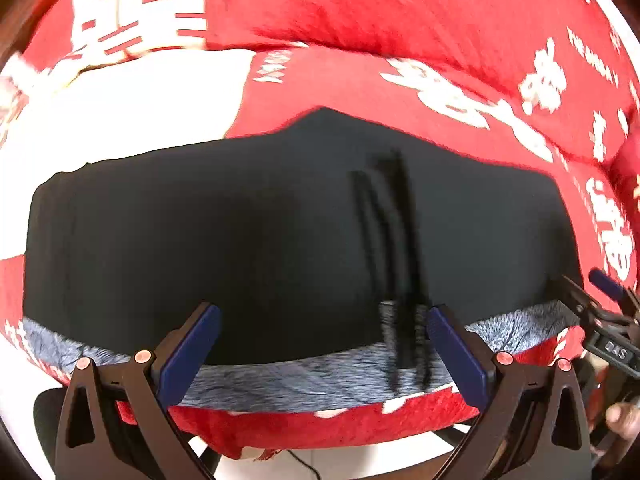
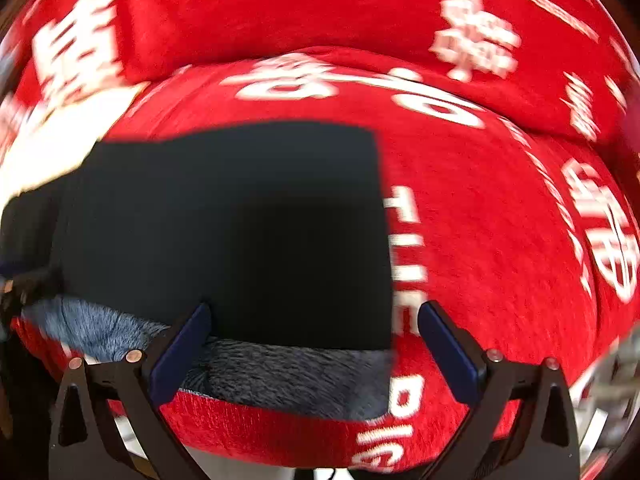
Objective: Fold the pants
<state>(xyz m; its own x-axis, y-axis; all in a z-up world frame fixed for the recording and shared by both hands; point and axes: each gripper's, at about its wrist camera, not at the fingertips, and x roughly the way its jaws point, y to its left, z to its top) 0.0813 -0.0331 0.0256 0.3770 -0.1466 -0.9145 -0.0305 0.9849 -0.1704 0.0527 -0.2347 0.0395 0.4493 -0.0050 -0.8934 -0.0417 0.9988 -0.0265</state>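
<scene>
The pants [image 1: 280, 232] lie folded flat near the front edge of the red blanket [image 1: 400, 16], apparently needing another fold, with left gripper [image 1: 324, 344] and right gripper [image 2: 314, 340] both spread apart, empty.

left wrist: close, faces pants [image 1: 248, 232] | right wrist: close, their right end [image 2: 240, 232] | shared: pants, red cover [image 1: 400, 12]

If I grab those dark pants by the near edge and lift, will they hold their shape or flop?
The pants will probably flop: they lie flat and follow the red cushion. The grey fleecy lining suggests some weight and grip, so sliding seems unlikely. The drawstrings would likely dangle.
</scene>
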